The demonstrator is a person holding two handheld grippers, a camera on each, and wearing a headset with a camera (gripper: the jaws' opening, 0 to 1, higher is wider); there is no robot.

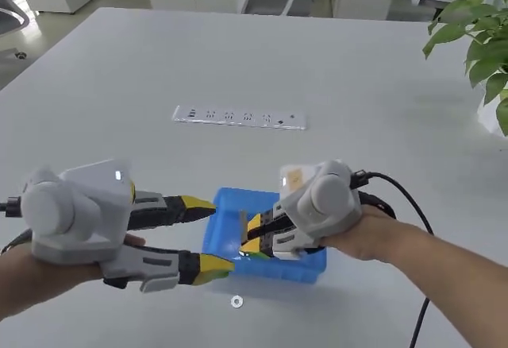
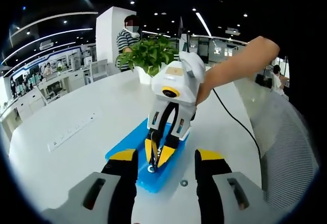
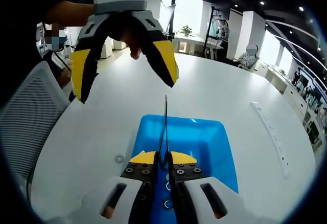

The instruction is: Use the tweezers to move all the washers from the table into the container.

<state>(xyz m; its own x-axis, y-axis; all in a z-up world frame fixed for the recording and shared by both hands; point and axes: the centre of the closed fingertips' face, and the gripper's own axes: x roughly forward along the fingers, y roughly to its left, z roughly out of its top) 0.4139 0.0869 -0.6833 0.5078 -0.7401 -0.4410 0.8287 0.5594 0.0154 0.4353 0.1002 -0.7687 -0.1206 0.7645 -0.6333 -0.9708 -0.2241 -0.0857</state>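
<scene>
one washer point(image 1: 236, 302) lies on the bench point(image 1: 317, 86) just beside the blue container point(image 3: 214, 142), not yet fetched. we hold the tweezers point(image 3: 164, 127) clamped in the right hand-held gripper point(image 3: 163, 158), tips down over the container, likely for a drop; the left hand-held gripper point(image 2: 166, 157) hangs wide and empty alongside.

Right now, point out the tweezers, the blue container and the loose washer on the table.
tweezers point(image 3: 164, 127), right gripper view, mid-shaft.
blue container point(image 3: 204, 142), right gripper view, bare floor.
washer point(image 1: 236, 302), head view, its ring.
</scene>
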